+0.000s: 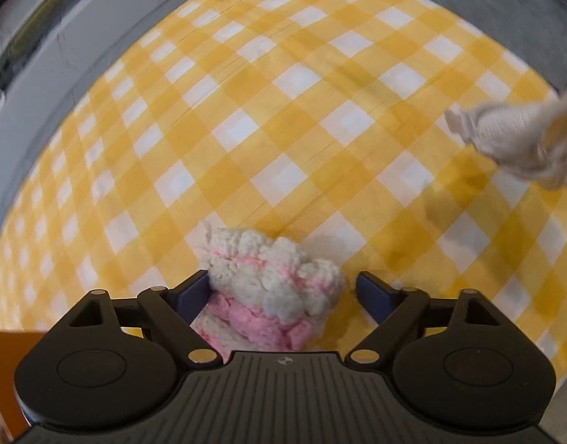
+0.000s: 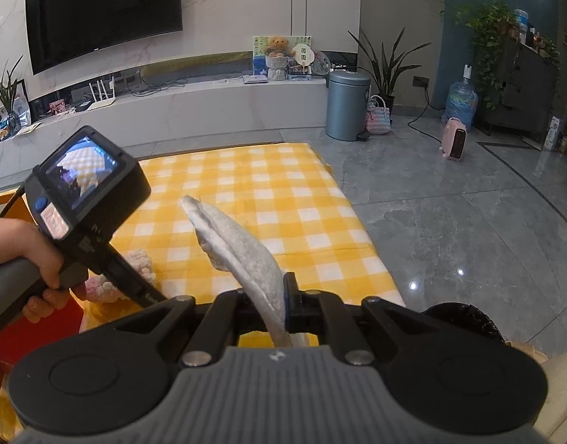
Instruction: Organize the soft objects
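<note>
A fluffy white and pink knitted piece [image 1: 268, 288] lies on the yellow checked cloth [image 1: 283, 111]. My left gripper [image 1: 283, 281] points steeply down over it, open, with one finger on each side. The left finger [image 1: 194, 290] touches the fluff; the right finger [image 1: 374, 292] stands clear of it. My right gripper [image 2: 279, 296] is shut on a long pale grey-white cloth piece [image 2: 239, 244], which sticks up and forward above the table. The same cloth piece [image 1: 513, 140] shows at the right edge of the left wrist view. The fluffy piece [image 2: 139, 259] also shows beyond a hand [image 2: 35, 259].
The checked cloth [image 2: 283, 203] covers a low table that ends at grey tile floor [image 2: 450, 222] on the right. A red box [image 2: 35, 333] sits at the near left, and a dark round object [image 2: 465, 318] at the near right. A metal bin [image 2: 348, 105] stands far behind.
</note>
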The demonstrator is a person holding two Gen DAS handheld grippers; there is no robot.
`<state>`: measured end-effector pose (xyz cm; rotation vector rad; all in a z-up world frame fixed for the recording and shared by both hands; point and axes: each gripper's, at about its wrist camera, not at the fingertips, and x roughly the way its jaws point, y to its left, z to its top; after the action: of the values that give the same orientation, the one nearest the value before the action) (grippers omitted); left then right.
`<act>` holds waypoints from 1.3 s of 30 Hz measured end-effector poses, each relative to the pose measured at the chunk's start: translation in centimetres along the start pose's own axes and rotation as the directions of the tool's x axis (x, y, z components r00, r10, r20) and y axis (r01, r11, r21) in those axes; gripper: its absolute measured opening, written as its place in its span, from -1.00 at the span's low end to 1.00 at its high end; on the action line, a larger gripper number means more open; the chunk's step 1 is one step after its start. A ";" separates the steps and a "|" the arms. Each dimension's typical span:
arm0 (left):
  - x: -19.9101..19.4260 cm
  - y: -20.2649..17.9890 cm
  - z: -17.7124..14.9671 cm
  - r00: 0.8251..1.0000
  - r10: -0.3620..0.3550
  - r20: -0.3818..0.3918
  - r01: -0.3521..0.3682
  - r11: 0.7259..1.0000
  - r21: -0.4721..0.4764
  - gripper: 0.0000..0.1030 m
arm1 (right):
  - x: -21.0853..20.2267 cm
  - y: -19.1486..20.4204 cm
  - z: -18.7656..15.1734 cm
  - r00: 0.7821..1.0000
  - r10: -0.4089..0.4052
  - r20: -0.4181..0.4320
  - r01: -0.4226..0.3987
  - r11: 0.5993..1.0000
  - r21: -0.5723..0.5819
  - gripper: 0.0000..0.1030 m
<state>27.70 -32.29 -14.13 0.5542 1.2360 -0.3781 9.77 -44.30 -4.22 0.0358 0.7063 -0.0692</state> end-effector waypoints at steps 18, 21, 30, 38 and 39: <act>-13.6 -2.3 -13.1 0.838 0.057 0.543 0.070 0.975 -0.211 -0.26 | -1.2 0.0 -0.2 0.999 0.025 0.025 -0.025 1.000 -0.016 -0.95; -13.4 -3.3 -16.4 0.832 -0.030 0.555 0.186 0.956 -0.226 -0.26 | -1.3 0.1 -0.7 0.995 0.097 -0.006 -0.097 0.995 0.000 -0.95; -9.5 -5.2 -17.5 0.838 -0.089 0.538 0.200 0.968 -0.152 -0.26 | 2.5 1.2 -2.5 0.980 0.118 -0.157 -0.127 0.991 -0.048 -0.86; -8.2 -5.2 -18.7 0.842 -0.099 0.530 0.218 0.962 -0.166 -0.24 | 6.2 3.5 -4.1 0.975 0.017 -0.220 -0.061 0.978 -0.197 -0.30; -8.2 -5.5 -18.9 0.841 -0.093 0.532 0.210 0.964 -0.164 -0.23 | 6.5 3.6 -4.1 0.977 0.002 -0.211 -0.048 0.977 -0.209 -0.29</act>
<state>7.52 -25.89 -11.56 0.1410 0.7772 -0.4840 12.27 -40.76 -11.53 -0.1560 0.9214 0.0358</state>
